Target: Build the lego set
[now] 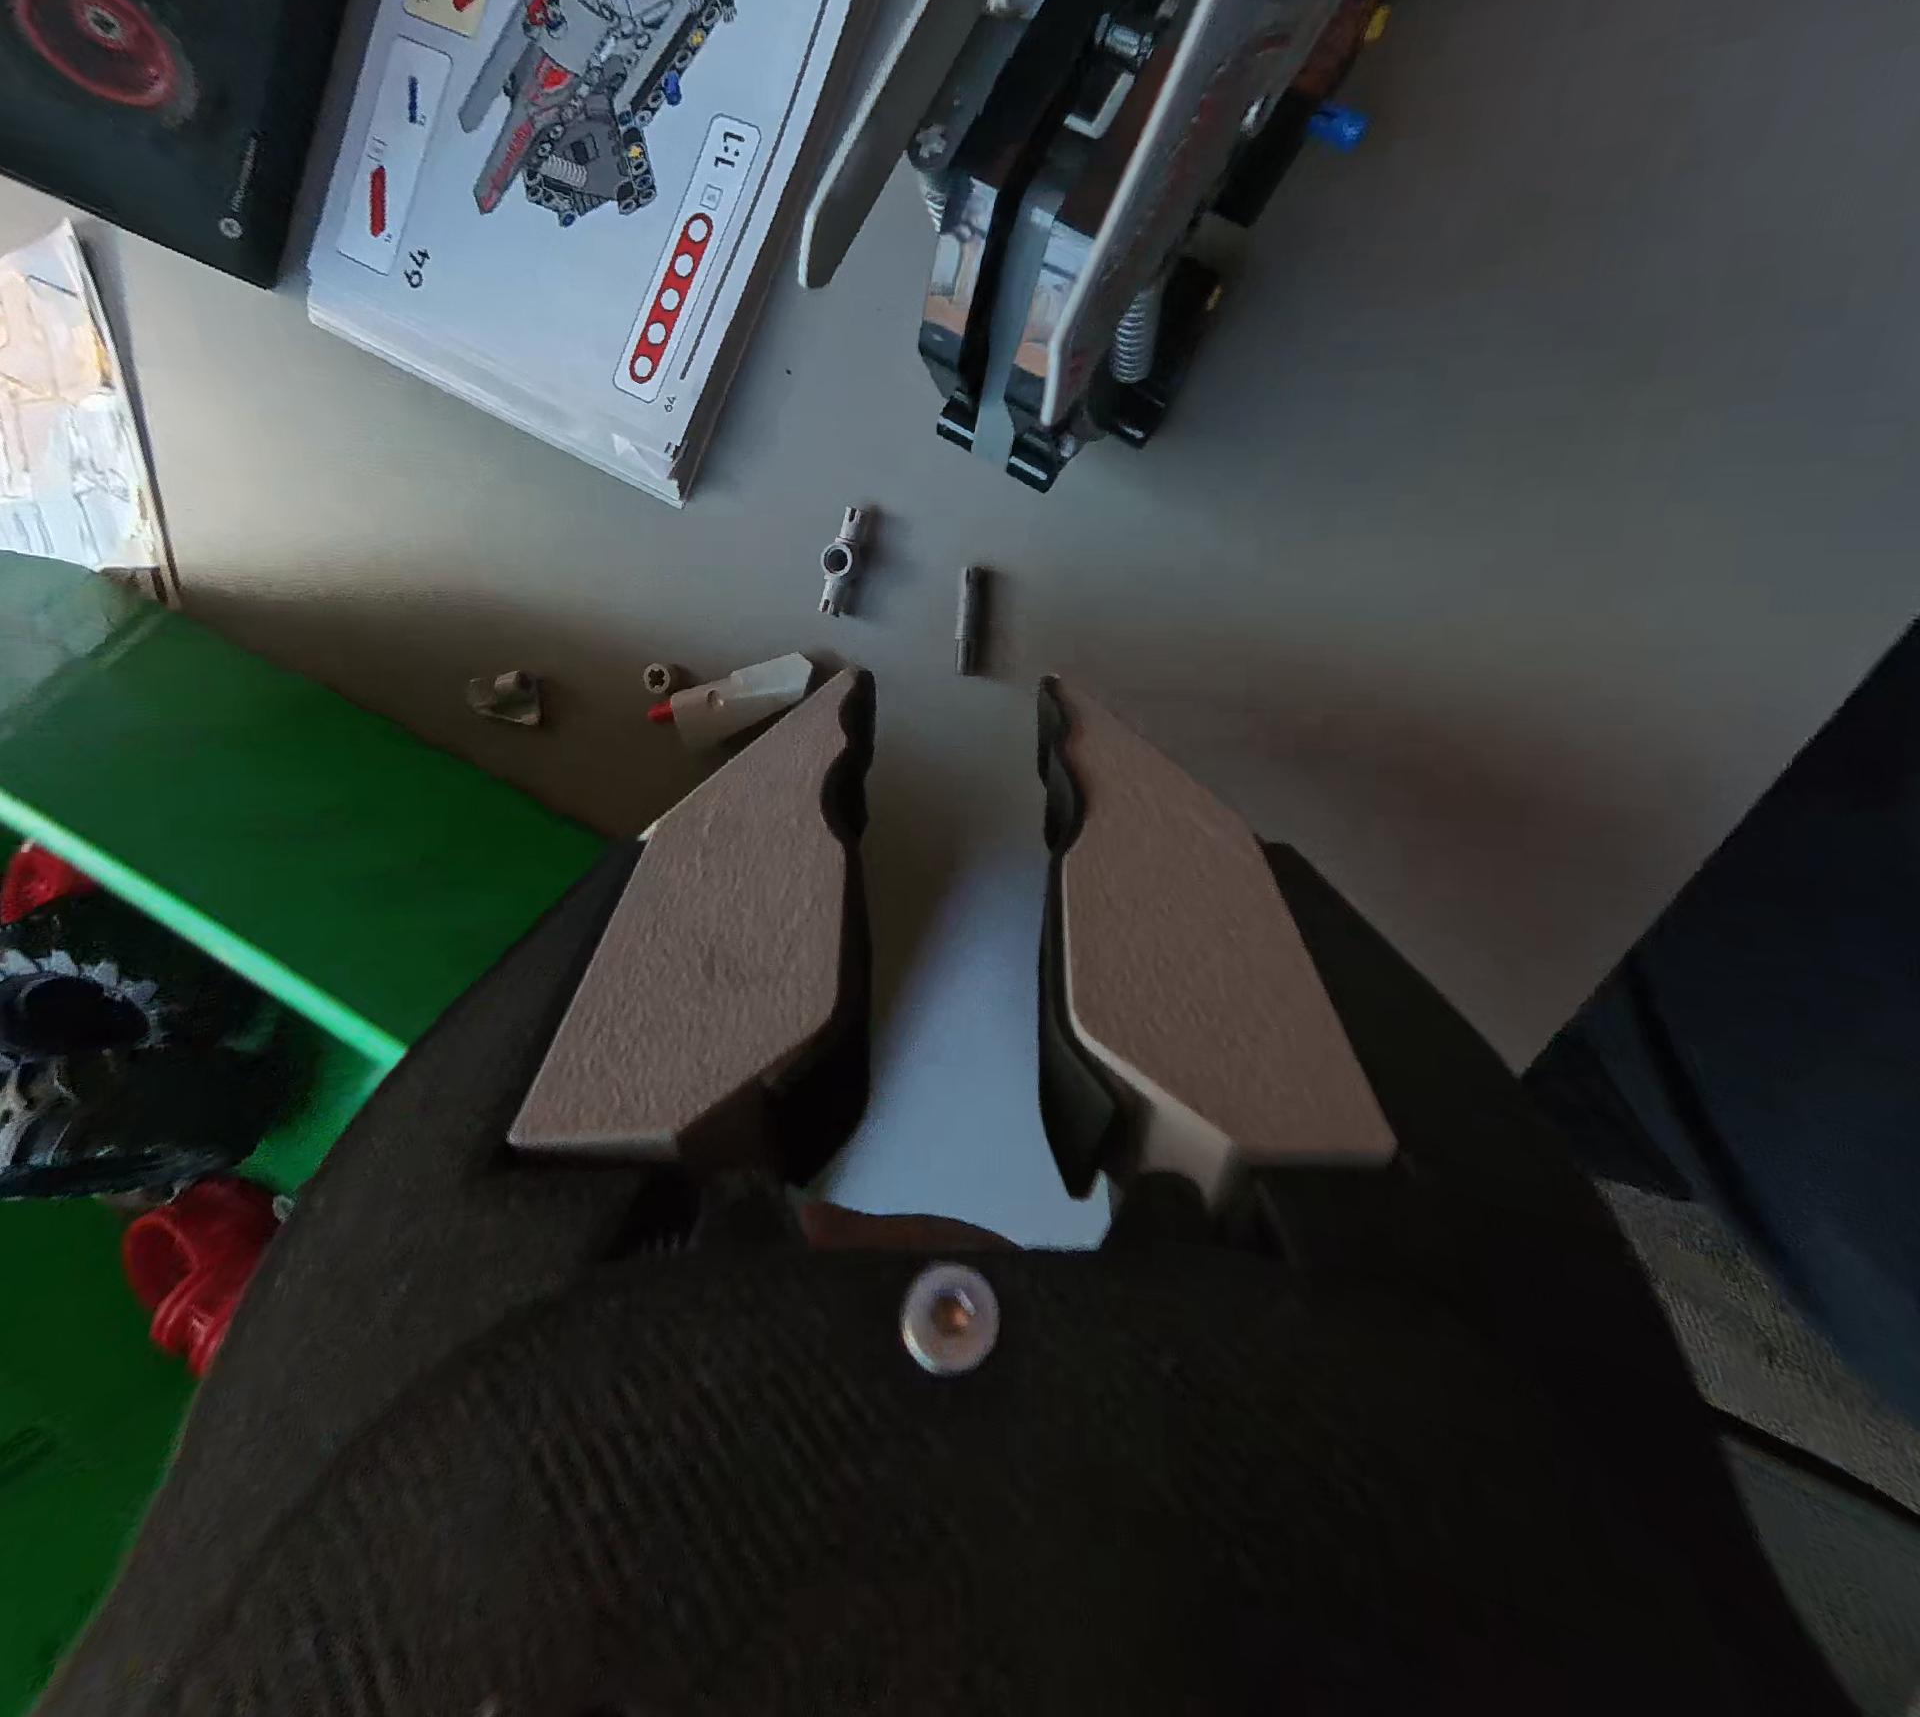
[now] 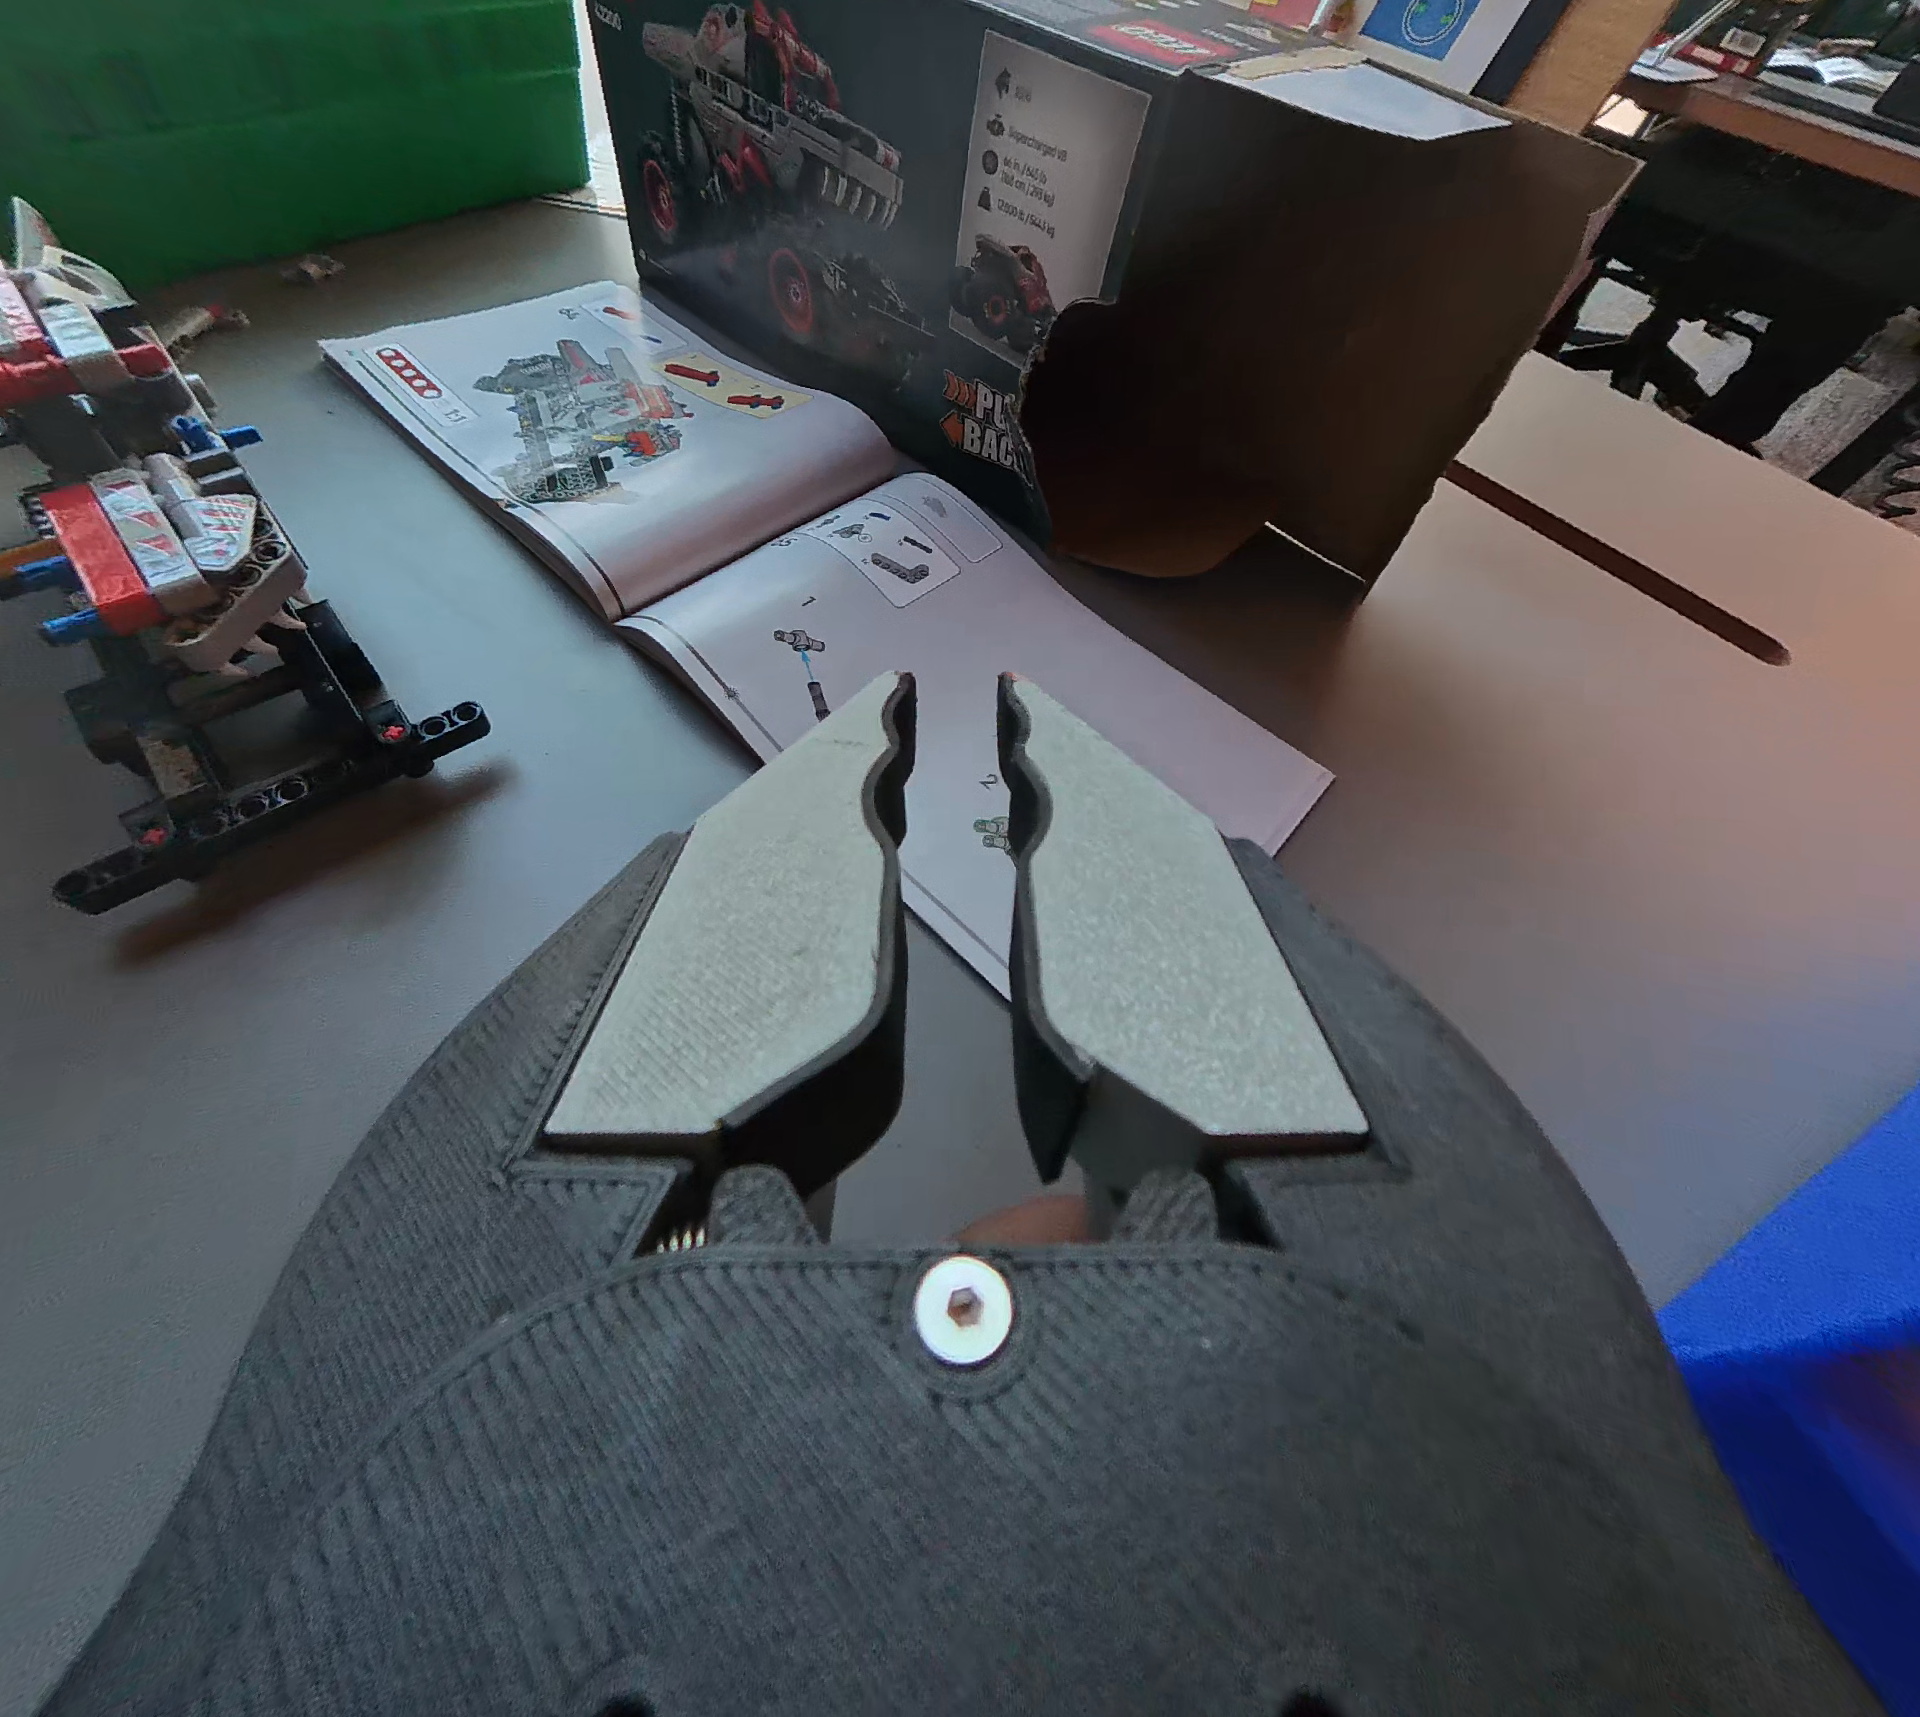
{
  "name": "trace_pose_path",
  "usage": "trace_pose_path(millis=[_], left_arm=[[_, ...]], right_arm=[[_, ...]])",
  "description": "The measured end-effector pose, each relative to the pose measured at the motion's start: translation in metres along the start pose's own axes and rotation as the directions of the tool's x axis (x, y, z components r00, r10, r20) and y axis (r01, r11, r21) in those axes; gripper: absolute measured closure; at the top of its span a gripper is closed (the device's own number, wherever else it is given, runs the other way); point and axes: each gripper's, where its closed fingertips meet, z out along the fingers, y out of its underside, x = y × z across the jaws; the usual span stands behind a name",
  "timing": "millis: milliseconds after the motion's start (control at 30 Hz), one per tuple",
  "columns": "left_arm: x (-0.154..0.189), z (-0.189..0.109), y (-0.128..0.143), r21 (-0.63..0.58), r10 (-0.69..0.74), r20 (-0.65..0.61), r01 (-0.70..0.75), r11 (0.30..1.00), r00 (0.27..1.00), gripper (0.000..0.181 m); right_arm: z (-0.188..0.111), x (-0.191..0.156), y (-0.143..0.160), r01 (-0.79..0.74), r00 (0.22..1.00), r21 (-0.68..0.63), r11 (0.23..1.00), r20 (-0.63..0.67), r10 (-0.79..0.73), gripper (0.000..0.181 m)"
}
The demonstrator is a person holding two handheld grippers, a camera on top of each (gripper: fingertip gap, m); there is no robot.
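In the left wrist view my left gripper (image 1: 956, 691) is open and empty, just above the grey table. Just ahead of its tips lie a dark grey axle (image 1: 971, 620) and a grey cross connector (image 1: 844, 561). Left of the left finger lie a white tooth piece with a red pin (image 1: 738, 696), a tan bush (image 1: 661, 678) and a small tan piece (image 1: 507, 697). The part-built truck (image 1: 1122, 140) lies farther ahead; it also shows at the left of the right wrist view (image 2: 177, 555). My right gripper (image 2: 956, 691) is open and empty, over the open instruction booklet (image 2: 727, 524).
The set's dark box (image 2: 935, 192) stands behind the booklet (image 1: 582, 109). A green bin (image 1: 260, 836) with red and black parts sits at the left; green bins (image 2: 281, 36) also show at the far left. A blue bin (image 2: 1808, 1355) is at the lower right. The grippers' ends are close to 35 cm from one another. The grey cross connector (image 1: 844, 561) lies some 4 cm from my left tips, 30 cm from my right tips.
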Motion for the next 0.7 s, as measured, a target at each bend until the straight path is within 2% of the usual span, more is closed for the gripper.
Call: trace_pose_path(millis=[133,233,367,400,467,567,700], left_arm=[[0.006,-0.012,0.002,0.111,-0.075,-0.003,0.075,0.991,0.997,0.153],[0.011,-0.015,0.005,0.181,-0.166,-0.018,0.166,0.969,0.986,0.153],[-0.007,-0.023,0.004,0.287,-0.27,0.033,0.25,0.925,0.962,0.153],[-0.013,-0.025,0.006,0.304,-0.296,0.036,0.271,0.913,0.955,0.16],[-0.02,-0.028,0.009,0.33,-0.337,0.008,0.316,0.89,0.941,0.181],[-0.019,-0.033,0.011,0.338,-0.336,-0.053,0.334,0.88,0.94,0.181],[-0.027,-0.044,0.012,0.389,-0.329,-0.034,0.315,0.866,0.944,0.181]], right_arm=[[-0.002,-0.001,-0.002,-0.003,1.0,0.009,1.0,0.007,0.003,0.169],[-0.003,-0.013,-0.009,0.007,0.998,0.042,0.999,0.068,-0.01,0.166],[-0.006,-0.033,-0.02,0.002,0.985,0.096,0.995,0.169,-0.018,0.161],[-0.007,-0.034,-0.02,0.002,0.985,0.101,0.995,0.174,-0.019,0.161],[-0.005,-0.032,-0.018,0.0,0.987,0.09,0.996,0.159,-0.014,0.162],[-0.003,-0.022,-0.014,-0.023,0.992,0.07,0.997,0.122,0.014,0.163],[-0.009,-0.009,-0.019,-0.078,0.993,0.099,0.992,0.099,0.068,0.164]])
